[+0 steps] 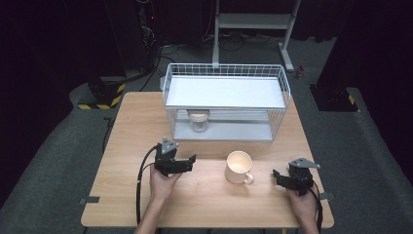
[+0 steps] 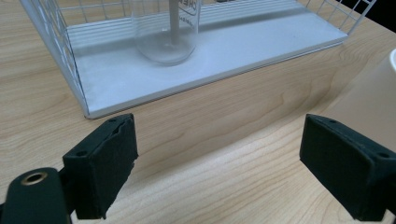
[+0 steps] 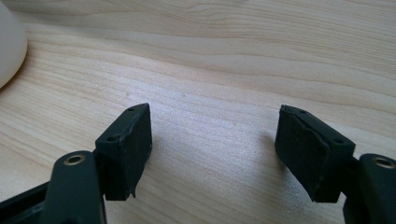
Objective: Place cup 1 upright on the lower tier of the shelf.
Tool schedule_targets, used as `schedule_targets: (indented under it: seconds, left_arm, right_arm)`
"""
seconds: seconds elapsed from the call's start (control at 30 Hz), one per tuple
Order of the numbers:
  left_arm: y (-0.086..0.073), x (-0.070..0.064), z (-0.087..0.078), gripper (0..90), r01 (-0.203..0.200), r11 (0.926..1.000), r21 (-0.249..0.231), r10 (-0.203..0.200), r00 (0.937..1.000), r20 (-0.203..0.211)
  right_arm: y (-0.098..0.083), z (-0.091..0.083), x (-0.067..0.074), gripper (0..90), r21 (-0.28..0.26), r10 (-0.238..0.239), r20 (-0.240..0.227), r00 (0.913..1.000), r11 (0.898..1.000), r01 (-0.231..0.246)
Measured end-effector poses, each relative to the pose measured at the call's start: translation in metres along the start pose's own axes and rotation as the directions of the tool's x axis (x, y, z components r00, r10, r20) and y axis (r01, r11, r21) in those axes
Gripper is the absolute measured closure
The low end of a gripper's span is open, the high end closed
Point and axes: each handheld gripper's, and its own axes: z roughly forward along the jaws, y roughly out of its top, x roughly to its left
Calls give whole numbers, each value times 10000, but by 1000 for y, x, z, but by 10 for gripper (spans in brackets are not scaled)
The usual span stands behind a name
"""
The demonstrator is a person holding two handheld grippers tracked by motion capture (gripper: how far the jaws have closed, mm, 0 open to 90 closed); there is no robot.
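High view first: I see my left gripper (image 1: 187, 161) held low over the wooden desk (image 1: 126, 141), pointing right toward the cream mug (image 1: 238, 167), which stands upright near the middle of the desk with its handle turned toward my right side. The mug sits between my two grippers, apart from both. My right gripper (image 1: 277, 176) rests near the desk's right edge, pointing left at the mug. Behind them stands a white wire rack (image 1: 225, 101) with a clear jar (image 1: 199, 120) on its lower shelf.

Left gripper view: my fingers (image 2: 105, 163) stand well apart with nothing between them but bare desk. The mug's cream wall (image 2: 373, 100) shows at the right edge, beyond and beside the right finger, not inside the gap. Ahead lies the rack's white lower shelf with the jar standing on it.

Right gripper view: my fingers (image 3: 128, 147) are spread wide over bare wood, gripping nothing. The mug's rounded side (image 3: 9, 46) sits at the far left edge, ahead of and outside the left finger.
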Motion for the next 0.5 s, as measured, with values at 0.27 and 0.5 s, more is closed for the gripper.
schedule_targets:
  seconds: [0.27,0.5]
  left_arm:
    - [-8,-3,-4,119,-10,10000,14,10,10000,-9]
    - [-15,-6,-7,121,-112,9999,112,113,9999,-77]
  right_arm:
    - [0,0,0,277,-2,-3,1,10000,10000,3]
    - [0,0,0,278,-7,-1,1,10000,10000,1]
